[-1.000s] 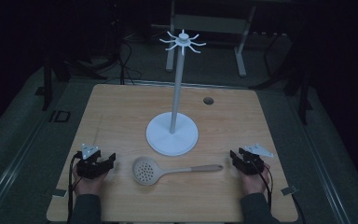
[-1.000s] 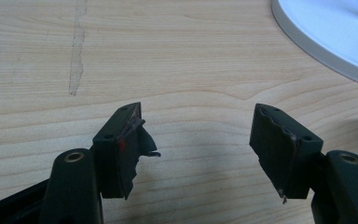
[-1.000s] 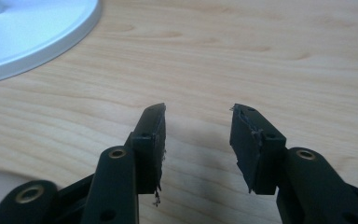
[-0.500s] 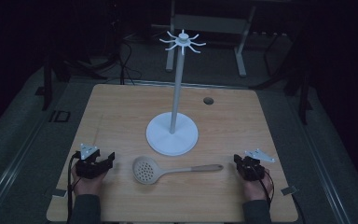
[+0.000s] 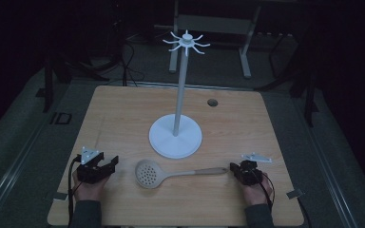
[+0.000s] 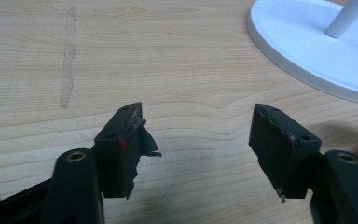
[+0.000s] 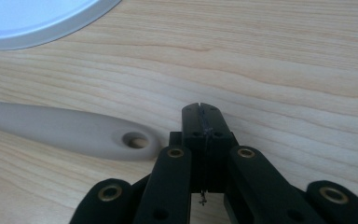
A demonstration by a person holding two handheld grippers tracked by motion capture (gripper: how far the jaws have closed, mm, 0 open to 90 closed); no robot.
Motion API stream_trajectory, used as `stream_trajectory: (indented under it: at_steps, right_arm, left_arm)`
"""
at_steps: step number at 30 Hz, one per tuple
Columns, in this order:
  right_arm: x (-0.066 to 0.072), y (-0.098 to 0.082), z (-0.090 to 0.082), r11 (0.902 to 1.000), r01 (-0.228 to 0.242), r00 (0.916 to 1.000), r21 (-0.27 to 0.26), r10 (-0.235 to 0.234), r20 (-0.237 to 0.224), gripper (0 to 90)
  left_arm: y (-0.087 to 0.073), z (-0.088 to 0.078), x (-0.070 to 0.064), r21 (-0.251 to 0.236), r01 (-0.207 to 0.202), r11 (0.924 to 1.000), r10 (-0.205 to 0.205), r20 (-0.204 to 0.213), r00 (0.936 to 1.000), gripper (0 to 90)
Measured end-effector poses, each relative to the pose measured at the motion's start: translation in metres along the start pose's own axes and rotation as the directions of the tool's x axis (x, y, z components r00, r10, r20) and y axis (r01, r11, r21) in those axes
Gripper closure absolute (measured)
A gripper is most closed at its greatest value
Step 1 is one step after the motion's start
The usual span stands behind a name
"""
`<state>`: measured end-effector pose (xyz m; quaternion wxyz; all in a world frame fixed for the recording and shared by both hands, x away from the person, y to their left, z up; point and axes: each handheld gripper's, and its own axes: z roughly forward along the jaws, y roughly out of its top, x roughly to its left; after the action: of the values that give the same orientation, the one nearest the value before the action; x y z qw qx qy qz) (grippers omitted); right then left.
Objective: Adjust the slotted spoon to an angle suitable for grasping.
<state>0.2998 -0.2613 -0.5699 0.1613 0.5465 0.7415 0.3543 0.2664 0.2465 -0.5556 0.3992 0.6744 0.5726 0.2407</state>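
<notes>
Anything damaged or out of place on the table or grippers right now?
One thing: on the left gripper, the pad lining one jaw is torn, a ragged black flap curling into the open gap. The skimmer lies flat beside the white stand, and the right gripper is shut on nothing.

We hold our left gripper (image 5: 105,166) low at the table's near left, jaws spread wide. Our right gripper (image 5: 235,169) sits near right, jaws pressed together, empty.

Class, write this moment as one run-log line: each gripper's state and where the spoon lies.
left gripper: open, empty | right gripper: shut, empty, beside handle end | skimmer spoon: flat on table, before hook stand
</notes>
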Motion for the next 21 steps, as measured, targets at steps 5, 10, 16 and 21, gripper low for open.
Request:
stream_trajectory:
  at_steps: [5,10,16,21]
  right_arm:
    - [0.006,-0.001,0.000,0.9999,-0.012,0.9997,0.006,0.012,-0.020,90.0]
    - [0.009,-0.002,0.000,0.9998,-0.018,0.9998,0.002,0.018,-0.008,90.0]
    - [0.016,-0.001,0.003,1.0000,-0.008,0.9999,-0.005,0.008,-0.011,90.0]
    - [0.028,0.000,0.008,0.9993,0.034,0.9991,-0.015,-0.034,-0.023,90.0]
  left_arm:
    - [0.001,-0.004,0.001,-0.005,0.015,0.9999,-0.015,0.043,0.9990,43.9]
    - [0.004,-0.008,0.000,-0.013,0.017,0.9998,-0.016,0.077,0.9969,45.7]
    - [0.011,-0.012,-0.005,-0.007,-0.004,1.0000,0.005,0.139,0.9902,49.6]
    - [0.018,-0.016,-0.015,-0.024,-0.042,0.9988,0.045,0.153,0.9872,50.6]
